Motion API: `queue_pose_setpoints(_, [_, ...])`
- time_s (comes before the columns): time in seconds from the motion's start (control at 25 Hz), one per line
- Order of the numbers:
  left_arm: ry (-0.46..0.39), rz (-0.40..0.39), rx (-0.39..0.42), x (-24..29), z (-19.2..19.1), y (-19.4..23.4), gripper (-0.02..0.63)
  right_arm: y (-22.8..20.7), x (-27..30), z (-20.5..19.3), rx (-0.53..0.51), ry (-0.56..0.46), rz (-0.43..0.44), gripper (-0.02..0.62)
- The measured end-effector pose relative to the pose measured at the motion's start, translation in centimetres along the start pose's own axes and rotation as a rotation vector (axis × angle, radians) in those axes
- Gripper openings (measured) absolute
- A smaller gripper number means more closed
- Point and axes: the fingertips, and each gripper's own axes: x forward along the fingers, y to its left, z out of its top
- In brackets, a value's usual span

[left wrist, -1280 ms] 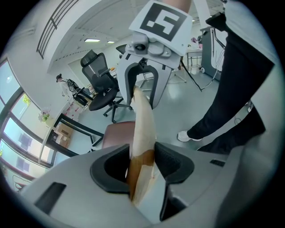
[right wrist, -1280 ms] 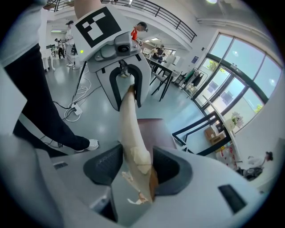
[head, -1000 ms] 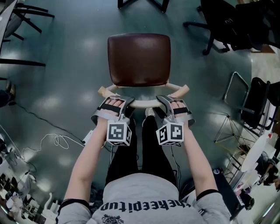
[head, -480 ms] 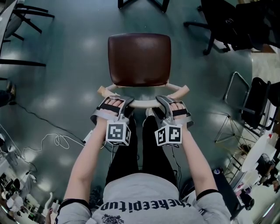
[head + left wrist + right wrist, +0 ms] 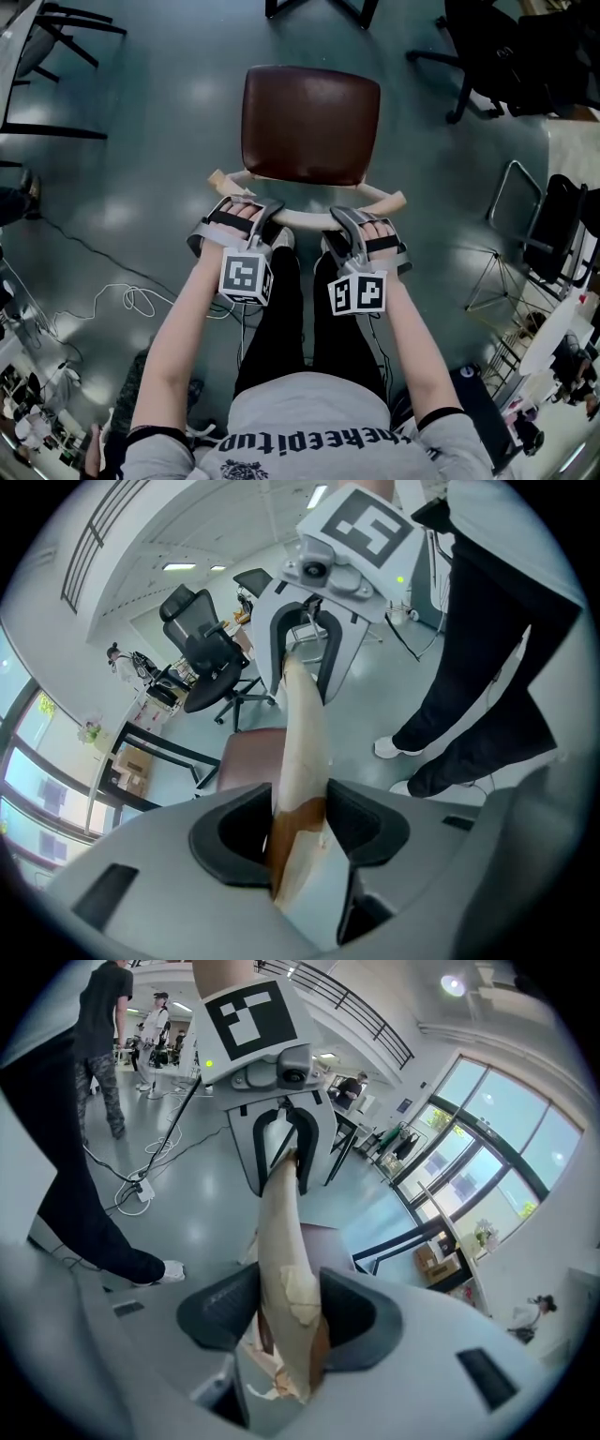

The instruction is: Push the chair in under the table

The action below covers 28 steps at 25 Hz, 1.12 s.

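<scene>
The chair has a brown seat (image 5: pixel 309 122) and a curved pale wooden backrest (image 5: pixel 309 218) and stands on the floor in front of me. My left gripper (image 5: pixel 255 216) is shut on the backrest's left part (image 5: pixel 305 733). On the right part (image 5: pixel 279 1222) sits my right gripper (image 5: pixel 343 225); its jaws are closing with the wood between the pads, which press on it. From each gripper view the wood runs on to the other gripper (image 5: pixel 314 658) (image 5: pixel 281 1147). Dark table legs (image 5: pixel 361 11) show at the top edge beyond the seat.
Black office chairs (image 5: pixel 487 47) stand at the top right, and a folding chair (image 5: pixel 553 225) at the right. A black frame (image 5: pixel 56 28) is at the top left. White cables (image 5: pixel 122 300) lie on the floor to my left. My legs are just behind the backrest.
The chair and both grippers have slid a little forward, away from my body, toward the table legs. My feet have stepped after them. Both grips stay on the backrest.
</scene>
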Motion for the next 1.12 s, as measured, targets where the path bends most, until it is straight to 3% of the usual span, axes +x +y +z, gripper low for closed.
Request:
queue_pose_setpoints(0.44, [-0.025,0.030,0.027,0.1,0.2,0.2,0.188,-0.3,0.2,-0.4,-0.009,0.019,-0.001,0.204])
queue_pose_setpoints(0.76, [-0.037,0.096,0.009,3.1,1.5,6.2,0.184,-6.7,3.2,-4.0,0.021,0.095,0.014,0.227])
queue_pose_setpoints(1.12, [-0.056,0.073,0.039,4.0,0.7,9.2,0.183,-9.5,4.8,-4.1,0.032,0.105,-0.007,0.229])
